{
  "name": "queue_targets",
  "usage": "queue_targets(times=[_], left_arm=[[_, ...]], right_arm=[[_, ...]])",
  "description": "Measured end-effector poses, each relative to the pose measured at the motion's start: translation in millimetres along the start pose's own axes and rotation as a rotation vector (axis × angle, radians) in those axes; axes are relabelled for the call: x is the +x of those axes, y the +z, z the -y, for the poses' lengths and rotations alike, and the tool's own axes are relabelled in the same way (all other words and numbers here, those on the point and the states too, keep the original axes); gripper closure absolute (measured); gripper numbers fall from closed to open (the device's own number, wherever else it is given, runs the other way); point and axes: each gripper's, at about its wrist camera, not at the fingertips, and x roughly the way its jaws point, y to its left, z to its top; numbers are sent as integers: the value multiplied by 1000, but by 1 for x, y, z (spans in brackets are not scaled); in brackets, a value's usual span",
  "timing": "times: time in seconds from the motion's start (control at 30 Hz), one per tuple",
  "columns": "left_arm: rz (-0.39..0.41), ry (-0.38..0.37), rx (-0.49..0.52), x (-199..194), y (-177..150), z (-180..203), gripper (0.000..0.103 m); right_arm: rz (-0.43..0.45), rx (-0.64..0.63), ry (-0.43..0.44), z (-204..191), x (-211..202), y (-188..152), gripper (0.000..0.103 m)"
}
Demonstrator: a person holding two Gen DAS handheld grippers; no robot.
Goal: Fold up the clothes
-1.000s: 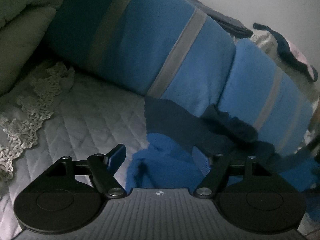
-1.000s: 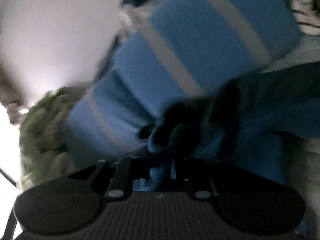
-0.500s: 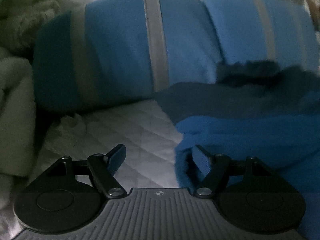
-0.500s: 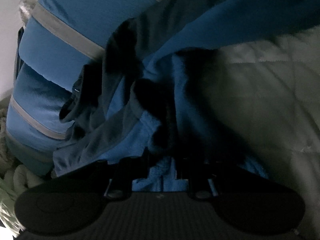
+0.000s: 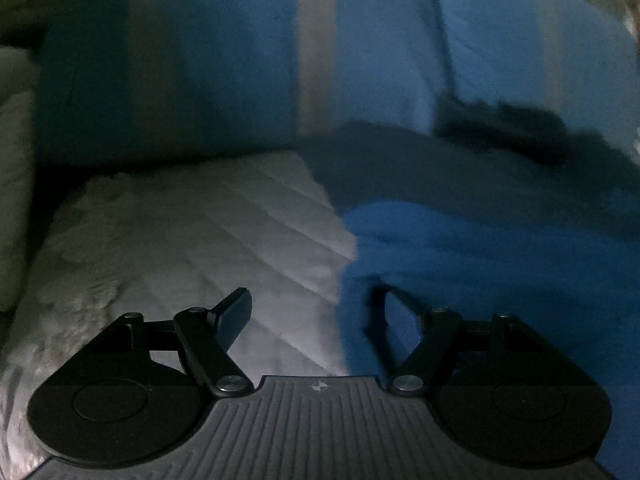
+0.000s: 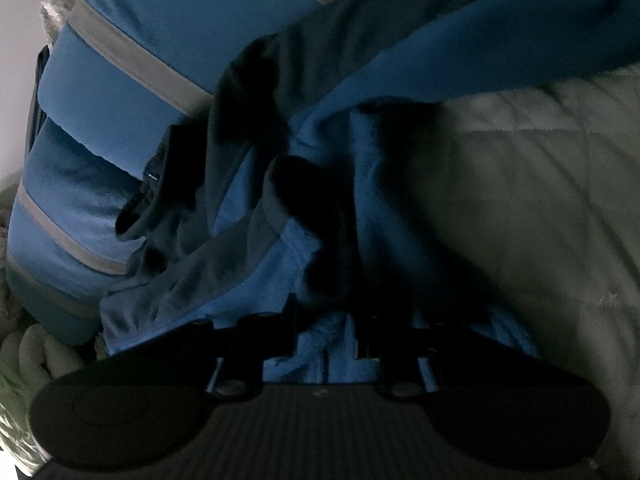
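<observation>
A blue fleece garment point(image 5: 500, 264) with a dark navy outer side lies on the white quilted bed cover point(image 5: 208, 248). In the left wrist view my left gripper point(image 5: 316, 312) is open just above the garment's left edge; its right finger is over the blue fleece and its left finger is over the quilt. In the right wrist view the garment point(image 6: 320, 200) is bunched up and my right gripper point(image 6: 328, 340) is shut on a fold of its blue fleece. The right fingertips are buried in cloth and shadow.
A rolled blue blanket with grey stripes point(image 5: 320, 48) lies along the back of the bed; it also shows in the right wrist view point(image 6: 132, 72). Pale green bedding point(image 5: 16, 128) lies at the left. The quilt point(image 6: 528, 208) spreads to the right of the garment.
The left gripper has moved closer to the blanket and lower, with the garment edge now between its fingers. The right gripper has stayed shut on the fleece and barely moved since half a second ago.
</observation>
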Motion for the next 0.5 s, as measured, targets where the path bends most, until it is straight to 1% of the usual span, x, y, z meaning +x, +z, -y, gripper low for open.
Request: queue_targets(times=[0.03, 0.13, 0.23, 0.33, 0.37, 0.4, 0.43, 0.5], left_arm=[[-19, 11, 69, 6, 1, 7, 30], [-29, 97, 237, 21, 1, 28, 30], [15, 124, 292, 26, 7, 37, 30], [69, 129, 347, 27, 9, 41, 32], [80, 125, 378, 27, 8, 42, 39], [86, 117, 415, 27, 6, 45, 50], [91, 112, 453, 26, 4, 48, 56], [93, 113, 531, 23, -1, 53, 78]], right_arm=[[0, -1, -3, -1, 0, 0, 79], [-3, -15, -24, -3, 2, 1, 78], [-7, -16, -34, -4, 3, 2, 78], [-9, -1, -26, -3, 2, 4, 78], [-9, 2, -22, -2, 2, 4, 78], [-9, 3, -19, -2, 2, 5, 78], [-7, 5, -13, -3, 1, 6, 78], [2, 9, 3, -5, -3, 7, 78]])
